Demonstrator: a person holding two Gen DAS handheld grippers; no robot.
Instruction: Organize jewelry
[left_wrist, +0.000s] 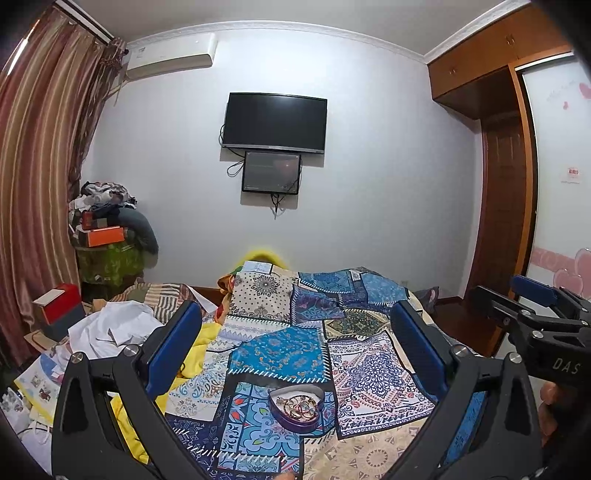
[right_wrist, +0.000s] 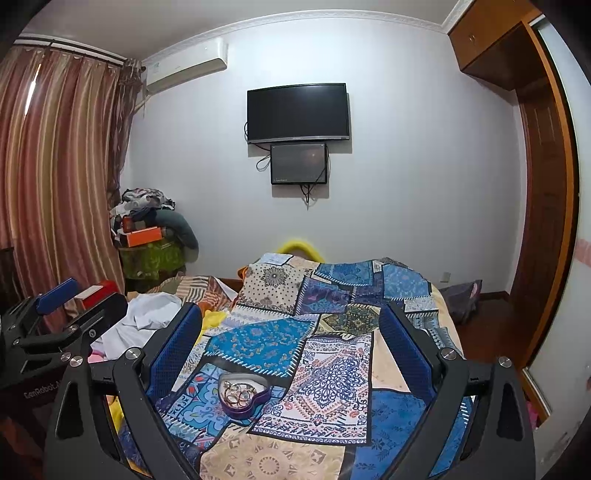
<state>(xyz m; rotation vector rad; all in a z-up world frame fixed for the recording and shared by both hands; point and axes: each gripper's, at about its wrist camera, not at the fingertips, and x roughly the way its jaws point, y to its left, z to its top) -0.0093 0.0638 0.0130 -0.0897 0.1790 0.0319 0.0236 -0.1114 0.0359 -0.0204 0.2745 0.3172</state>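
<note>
The heart-shaped purple box (left_wrist: 297, 406) is sitting open on the patchwork bedspread (left_wrist: 373, 373), low in the centre of the left wrist frame, and a tangle of gold-toned jewelry (left_wrist: 299, 403) is lying inside it; I cannot tell the pieces apart at this size. In the right wrist frame the same box is showing lower left of centre, so I am judging it to be lying almost straight ahead of my left gripper (left_wrist: 295, 332) and ahead and to the left of my right gripper (right_wrist: 291, 332). That is making the left one the better lined up, though neither is close: both are hovering well above the bed with the box below and beyond the fingertips. Both grippers are standing spread wide and holding nothing. The heart's point is aiming roughly toward the lower right of the left frame, so I am expecting to come down over the rim rather than along it. Outward from there, white cloth (left_wrist: 110, 328) is lying crumpled at the left of the frame, and a dark television (left_wrist: 275, 123) is hanging on the far wall.
</note>
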